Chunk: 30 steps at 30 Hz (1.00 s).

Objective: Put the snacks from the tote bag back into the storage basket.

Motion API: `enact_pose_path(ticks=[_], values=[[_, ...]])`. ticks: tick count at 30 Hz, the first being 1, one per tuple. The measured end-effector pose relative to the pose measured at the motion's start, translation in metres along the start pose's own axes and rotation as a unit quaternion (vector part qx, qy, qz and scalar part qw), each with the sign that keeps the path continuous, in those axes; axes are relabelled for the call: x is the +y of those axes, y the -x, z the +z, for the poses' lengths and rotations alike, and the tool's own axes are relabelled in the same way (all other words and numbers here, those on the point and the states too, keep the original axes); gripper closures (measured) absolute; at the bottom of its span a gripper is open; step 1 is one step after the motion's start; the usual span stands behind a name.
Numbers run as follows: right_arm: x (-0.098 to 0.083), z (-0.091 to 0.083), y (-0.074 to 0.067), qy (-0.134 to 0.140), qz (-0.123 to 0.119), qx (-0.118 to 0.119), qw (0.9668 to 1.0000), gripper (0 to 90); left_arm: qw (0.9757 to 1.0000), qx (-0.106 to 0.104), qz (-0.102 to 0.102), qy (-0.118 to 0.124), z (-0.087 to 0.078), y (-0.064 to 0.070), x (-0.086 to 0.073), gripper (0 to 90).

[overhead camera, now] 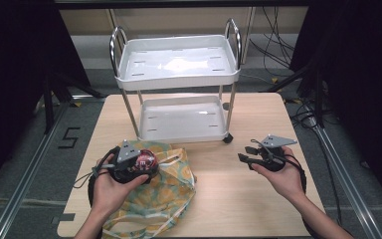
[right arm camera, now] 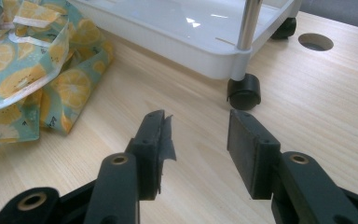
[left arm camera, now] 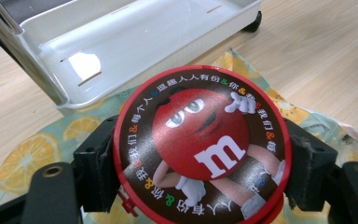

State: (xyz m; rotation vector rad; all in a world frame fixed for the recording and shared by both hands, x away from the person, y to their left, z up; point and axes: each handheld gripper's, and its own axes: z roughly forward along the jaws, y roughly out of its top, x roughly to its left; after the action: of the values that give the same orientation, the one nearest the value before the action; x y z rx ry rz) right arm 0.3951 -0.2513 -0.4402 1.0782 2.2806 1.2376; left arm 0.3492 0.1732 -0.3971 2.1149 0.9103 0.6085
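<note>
1. Left gripper [overhead camera: 138, 164]: jaws clamped on the rim of the round red candy tin [left arm camera: 200, 147], held above the lemon-print bag [overhead camera: 171, 194].
2. Right gripper [right arm camera: 196, 149]: jaws apart, empty, over the table [overhead camera: 248, 199].
3. Step in hand, by judgement: carrying the tin. The next move likely calls for a level transfer into the white cart [overhead camera: 179, 119] beyond.

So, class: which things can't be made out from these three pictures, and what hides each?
- Round tin: sides and contents, left gripper view; only the lid faces the camera, and the left tool covers both edges.
- Fruit-print bag: inside, high view; folded cloth and the hand.
- Cart: rear wheels, high view; hidden behind its trays.
</note>
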Motion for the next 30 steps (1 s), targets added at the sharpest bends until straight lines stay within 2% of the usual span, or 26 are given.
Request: enact_pose_path(ticks=[3,4,5,8,10,12,15,16,18,19,20,25,28,29,30], values=[[0.000,-0.001,0.000,-0.003,0.001,0.005,1.0000,57.6,1.0000,-0.002,-0.006,0.003,0.002,0.001,0.002,25.6],[0.000,0.001,-0.001,0.008,-0.003,0.002,1.0000,57.5,1.0000,-0.002,-0.002,0.003,0.002,0.000,0.002,25.6],[0.000,0.001,-0.002,0.005,0.006,0.003,1.0000,57.4,1.0000,-0.002,-0.002,0.001,0.003,0.000,0.003,25.5],[0.000,0.001,-0.002,0.005,0.003,0.005,1.0000,56.9,0.9999,-0.002,-0.010,0.005,0.004,0.001,0.004,25.5],[0.000,0.001,-0.001,0.009,0.003,0.005,0.9999,56.6,1.0000,-0.002,-0.002,0.003,0.004,0.000,0.006,25.5],[0.001,0.001,0.000,0.006,-0.001,0.009,0.9999,55.9,0.9999,-0.002,-0.012,0.006,0.005,0.001,0.006,25.5],[0.000,0.002,-0.001,0.015,0.001,0.004,0.9999,54.8,1.0000,-0.004,-0.003,0.006,0.006,-0.001,0.008,25.6],[0.001,0.002,0.002,0.013,-0.014,0.001,0.9998,54.0,1.0000,-0.003,-0.007,0.006,0.007,-0.001,0.008,25.5],[0.000,0.003,0.000,0.010,-0.002,0.002,0.9999,53.6,0.9999,-0.003,-0.013,0.008,0.008,-0.001,0.008,25.6],[0.000,0.003,0.000,0.009,-0.002,0.002,1.0000,53.5,1.0000,-0.003,-0.004,0.004,0.008,-0.003,0.009,25.6],[0.000,0.003,0.000,0.008,0.001,0.000,1.0000,53.4,0.9999,-0.003,-0.008,0.007,0.008,-0.002,0.009,25.6],[0.000,0.003,0.000,0.014,-0.005,-0.002,0.9999,53.3,1.0000,0.000,-0.005,0.007,0.010,-0.004,0.011,25.5],[0.000,0.003,0.000,0.013,-0.003,-0.001,0.9999,53.2,0.9998,-0.001,-0.015,0.010,0.011,-0.003,0.012,25.6],[0.000,0.003,0.000,0.012,-0.003,-0.001,0.9999,53.2,0.9999,-0.002,-0.008,0.011,0.012,-0.004,0.013,25.6],[0.000,0.003,-0.001,0.011,-0.003,-0.001,0.9999,53.3,0.9999,-0.001,-0.009,0.011,0.013,-0.004,0.013,25.6]])
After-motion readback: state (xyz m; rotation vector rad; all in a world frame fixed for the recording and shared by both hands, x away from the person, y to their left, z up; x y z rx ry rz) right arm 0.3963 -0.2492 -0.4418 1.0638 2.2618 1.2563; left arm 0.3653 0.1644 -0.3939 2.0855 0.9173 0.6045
